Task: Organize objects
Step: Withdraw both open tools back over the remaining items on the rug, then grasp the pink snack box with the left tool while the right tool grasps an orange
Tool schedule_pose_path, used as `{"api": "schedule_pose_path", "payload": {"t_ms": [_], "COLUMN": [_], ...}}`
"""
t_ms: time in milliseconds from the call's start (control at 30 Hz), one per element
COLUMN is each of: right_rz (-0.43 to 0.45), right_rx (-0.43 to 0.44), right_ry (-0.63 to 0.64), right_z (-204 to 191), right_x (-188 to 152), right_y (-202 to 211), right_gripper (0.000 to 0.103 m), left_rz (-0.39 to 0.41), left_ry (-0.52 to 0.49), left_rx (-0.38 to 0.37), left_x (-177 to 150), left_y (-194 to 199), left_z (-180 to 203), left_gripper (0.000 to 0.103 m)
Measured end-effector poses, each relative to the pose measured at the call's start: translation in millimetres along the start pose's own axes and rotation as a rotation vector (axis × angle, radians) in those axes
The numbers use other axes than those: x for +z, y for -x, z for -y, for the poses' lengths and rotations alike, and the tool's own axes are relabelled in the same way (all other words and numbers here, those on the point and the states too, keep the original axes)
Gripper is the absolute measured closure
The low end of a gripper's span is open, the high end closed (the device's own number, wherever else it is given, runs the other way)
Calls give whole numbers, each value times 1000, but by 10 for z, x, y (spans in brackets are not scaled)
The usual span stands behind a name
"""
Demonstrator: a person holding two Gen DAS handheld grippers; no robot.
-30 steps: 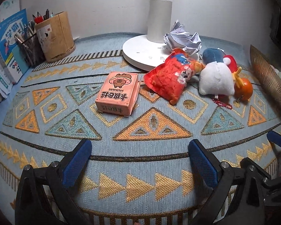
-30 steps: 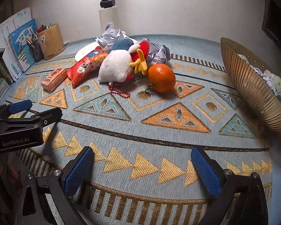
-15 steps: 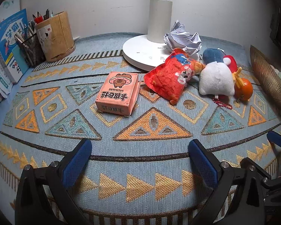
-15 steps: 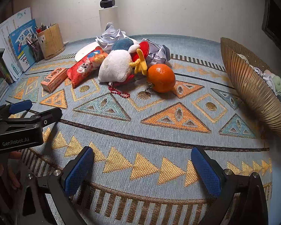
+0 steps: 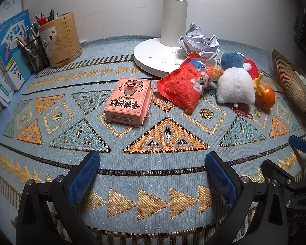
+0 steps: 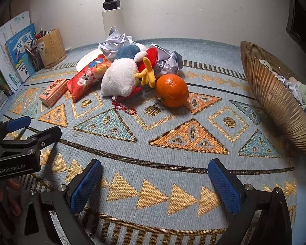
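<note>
so, in the left wrist view the left tongs [image 5: 152,178] hang low over the patterned tabletop [image 5: 165,175], spread wide and holding nothing. the pink snack box [image 5: 128,102] lies flat just ahead and a little left, well apart from the pads. its long axis runs away from the camera, leaning slightly right, with the cartoon face at the far end and the print upside down. a good start would be to go straight forward, turn the wrist to match that lean, and close across the short sides. beside it the red snack bag [image 5: 186,82] lies slanted, its far end touching the white lamp base [image 5: 153,59].

in the right wrist view the right tongs [image 6: 155,185] are likewise apart and empty. the orange [image 6: 171,90] sits ahead, touching the white plush toy [image 6: 120,79]; being round, it would probably roll, so a centred, gentle squeeze seems wise. the ribbed wooden bowl [image 6: 275,102] at the right, already holding small items, looks the likely place for it.
</note>
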State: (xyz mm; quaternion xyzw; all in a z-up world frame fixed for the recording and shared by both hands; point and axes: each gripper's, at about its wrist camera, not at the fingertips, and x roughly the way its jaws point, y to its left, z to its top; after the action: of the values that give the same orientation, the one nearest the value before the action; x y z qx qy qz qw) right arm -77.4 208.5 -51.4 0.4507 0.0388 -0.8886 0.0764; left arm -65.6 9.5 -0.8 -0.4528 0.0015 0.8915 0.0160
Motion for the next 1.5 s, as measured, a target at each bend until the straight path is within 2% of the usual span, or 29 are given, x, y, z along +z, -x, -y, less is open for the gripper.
{"api": "schedule_pose_path", "payload": {"t_ms": [667, 1033, 1167, 1200, 1233, 1267, 1300, 1333, 1500], "right_rz": [2, 5, 7, 10, 25, 56, 75, 75, 101], "right_rx": [-18, -34, -31, -26, -33, -44, -8, 29, 101], "right_ry": [-21, -43, -44, -47, -56, -67, -71, -78, -138], "right_z": [211, 348, 359, 357, 364, 362, 369, 373, 489], "right_x": [148, 493, 493, 505, 509, 520, 517, 532, 540], "right_y": [-50, -287, -281, -293, -277, -244, -214, -226, -207], "right_gripper": [0, 0, 0, 4, 32, 54, 67, 67, 67], "left_rz": [0, 0, 0, 0, 2, 12, 44, 65, 89], "left_ry": [0, 29, 28, 28, 29, 33, 46, 68, 170], "left_rx": [0, 24, 23, 22, 21, 24, 36, 44, -42], "left_x": [5, 388, 386, 388, 385, 384, 383, 378, 357], "left_y": [4, -252, -237, -238, -233, -208, -150, -112, -74], "left_z": [1, -249, -226, -227, -224, -226, -246, -277, -483], "left_gripper": [0, 0, 0, 0, 0, 10, 53, 63, 64]}}
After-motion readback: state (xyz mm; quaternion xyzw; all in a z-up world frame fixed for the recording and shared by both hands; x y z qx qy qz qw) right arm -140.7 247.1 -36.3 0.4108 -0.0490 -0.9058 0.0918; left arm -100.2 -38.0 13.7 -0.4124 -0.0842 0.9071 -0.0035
